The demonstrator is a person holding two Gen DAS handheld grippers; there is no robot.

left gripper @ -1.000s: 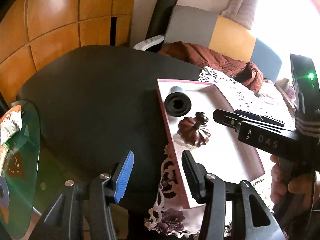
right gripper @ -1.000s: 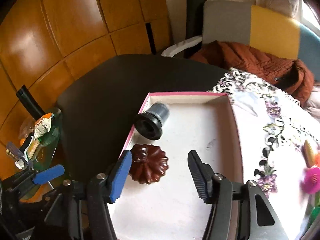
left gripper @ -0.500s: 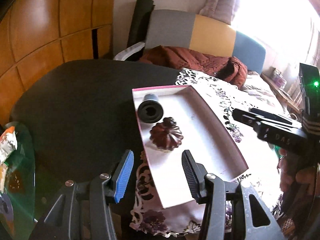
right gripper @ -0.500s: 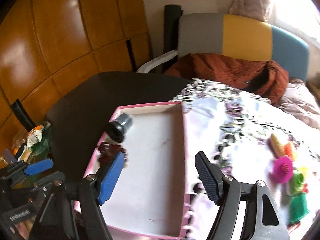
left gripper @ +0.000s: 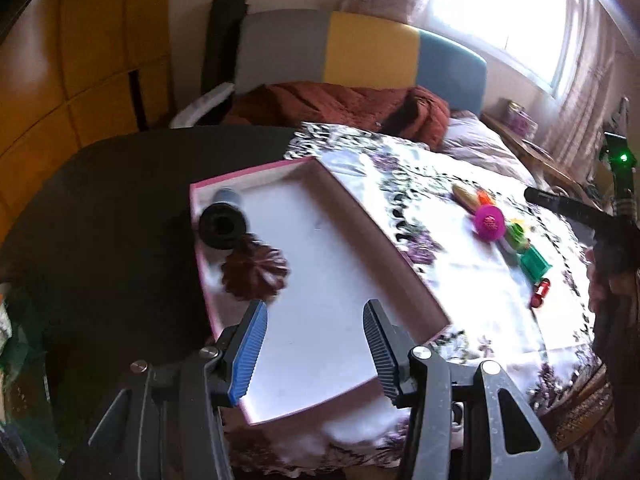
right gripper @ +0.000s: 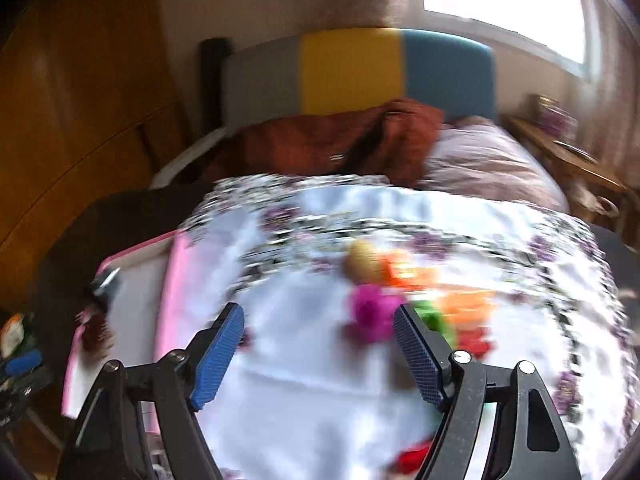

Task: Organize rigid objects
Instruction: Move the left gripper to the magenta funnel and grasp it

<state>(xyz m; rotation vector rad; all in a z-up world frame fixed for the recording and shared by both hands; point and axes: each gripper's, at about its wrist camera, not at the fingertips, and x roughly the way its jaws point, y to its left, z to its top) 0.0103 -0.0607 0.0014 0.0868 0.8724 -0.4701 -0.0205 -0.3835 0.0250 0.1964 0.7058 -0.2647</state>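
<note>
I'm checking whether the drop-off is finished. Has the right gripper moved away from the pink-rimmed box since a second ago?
Yes. The right gripper was over the pink-rimmed box; that box now sits far left in its view, and its empty, just-opened jaws face the toys on the cloth.

Home bedrm: bed [left gripper: 480,140], padded headboard [left gripper: 360,52], wood wardrobe [left gripper: 80,60].

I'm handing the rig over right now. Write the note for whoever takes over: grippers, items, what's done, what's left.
Left gripper: open, empty, over the pink-rimmed tray.
Right gripper: empty, jaws have just been opening; over the floral cloth, near the toy pile.
Done: black cylinder and brown fluted piece lie in the tray's far-left corner.
Left: magenta toy, yellowish piece, green block, small red piece and others sit on the cloth.
</note>
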